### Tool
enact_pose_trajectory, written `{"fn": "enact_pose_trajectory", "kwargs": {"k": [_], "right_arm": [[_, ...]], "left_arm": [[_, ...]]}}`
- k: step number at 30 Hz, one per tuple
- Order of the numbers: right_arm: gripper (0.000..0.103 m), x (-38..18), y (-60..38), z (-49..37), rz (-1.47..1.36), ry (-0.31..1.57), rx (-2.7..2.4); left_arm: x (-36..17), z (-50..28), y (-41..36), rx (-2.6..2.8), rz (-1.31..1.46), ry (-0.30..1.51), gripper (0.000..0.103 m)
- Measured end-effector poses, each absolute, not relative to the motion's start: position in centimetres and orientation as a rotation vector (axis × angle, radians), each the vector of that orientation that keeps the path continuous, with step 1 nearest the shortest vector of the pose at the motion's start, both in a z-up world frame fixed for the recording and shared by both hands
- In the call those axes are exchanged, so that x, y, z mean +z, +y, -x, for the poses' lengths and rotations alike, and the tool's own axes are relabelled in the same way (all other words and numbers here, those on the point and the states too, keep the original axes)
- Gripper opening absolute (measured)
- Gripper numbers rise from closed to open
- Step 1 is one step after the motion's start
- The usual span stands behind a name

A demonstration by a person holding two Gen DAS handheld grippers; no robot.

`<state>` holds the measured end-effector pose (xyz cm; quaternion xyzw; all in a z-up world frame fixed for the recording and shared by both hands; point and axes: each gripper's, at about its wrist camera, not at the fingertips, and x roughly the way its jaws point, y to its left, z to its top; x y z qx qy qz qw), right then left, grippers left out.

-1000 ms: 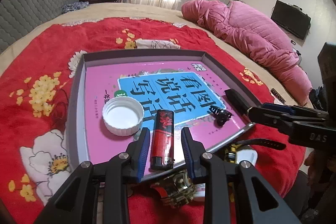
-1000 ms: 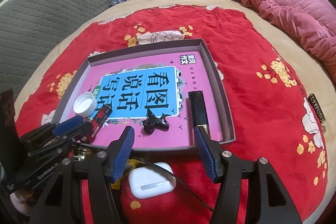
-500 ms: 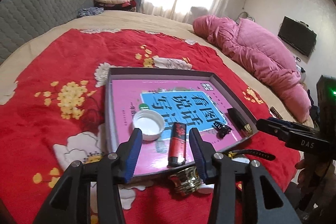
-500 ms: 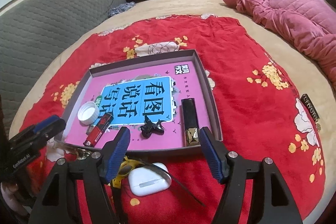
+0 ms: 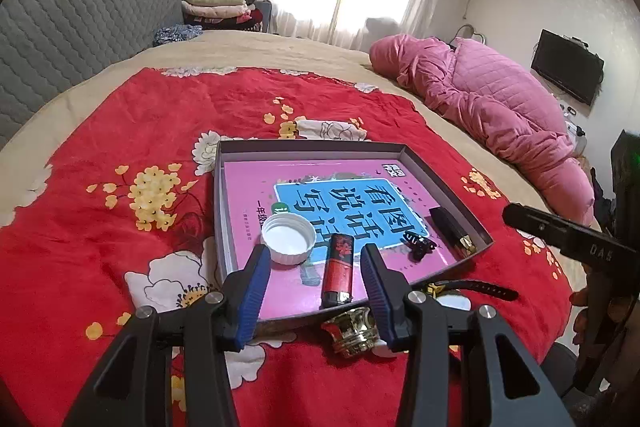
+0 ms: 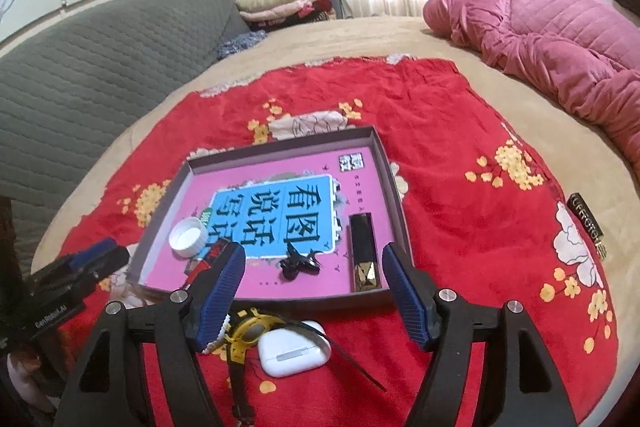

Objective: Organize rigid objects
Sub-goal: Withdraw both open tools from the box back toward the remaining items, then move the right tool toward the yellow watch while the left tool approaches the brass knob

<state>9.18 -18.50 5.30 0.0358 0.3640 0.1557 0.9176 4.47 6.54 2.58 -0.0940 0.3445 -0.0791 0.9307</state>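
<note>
A grey-walled tray (image 5: 312, 145) with a pink book lying in it sits on the red flowered blanket. In it lie a white cap (image 5: 287, 238), a red lighter (image 5: 338, 273), a black clip (image 5: 418, 246) and a black-and-gold lipstick tube (image 5: 452, 233). My left gripper (image 5: 315, 255) hangs open above the tray's near edge, its pads off the lighter. The right gripper (image 6: 313, 251) hovers over the near side of the tray (image 6: 280, 143), jaws opening and empty, with the clip (image 6: 300, 263) and the tube (image 6: 362, 251) lying below them.
Outside the tray's near wall lie a gold cap (image 5: 352, 329), a white earbud case (image 6: 294, 353), a yellow round thing (image 6: 250, 331) with a black strap, and a dark gold-lettered bar (image 6: 588, 227) to the right. A pink quilt (image 5: 500, 107) and a grey headboard (image 5: 60, 39) border the bed.
The left jaws have widened away from the red lighter, which stays in the tray, and that gripper has drawn back and up. The right jaws have spread wider and lifted back from the lipstick tube.
</note>
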Motion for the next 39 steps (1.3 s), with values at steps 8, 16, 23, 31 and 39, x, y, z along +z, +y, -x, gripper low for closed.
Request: {"fn": "enact_pose_trajectory", "kwargs": {"k": [8,16,23,31,39], "right_arm": [[0.074,6.2,-18.5,-8.2,-0.082,0.715,0.344],[0.074,6.9,-18.2,-7.1,-0.082,0.696,0.378],[0.074,7.1,-17.7,-6.2,-0.085,0.687,0.429],[0.074,7.3,-17.0,-5.2,-0.07,0.665,0.453],[0.074,7.4,-16.6,-4.2,-0.063,0.645,0.479]], "left_arm": [[3.3,-3.2,6.5,-0.147,0.181,0.697,0.047],[3.8,-2.5,5.8,-0.152,0.157,0.702,0.047],[3.9,-1.6,4.7,-0.164,0.128,0.708,0.047],[4.1,-1.1,4.0,-0.169,0.11,0.717,0.047],[4.0,-1.0,3.6,-0.165,0.107,0.729,0.048]]}}
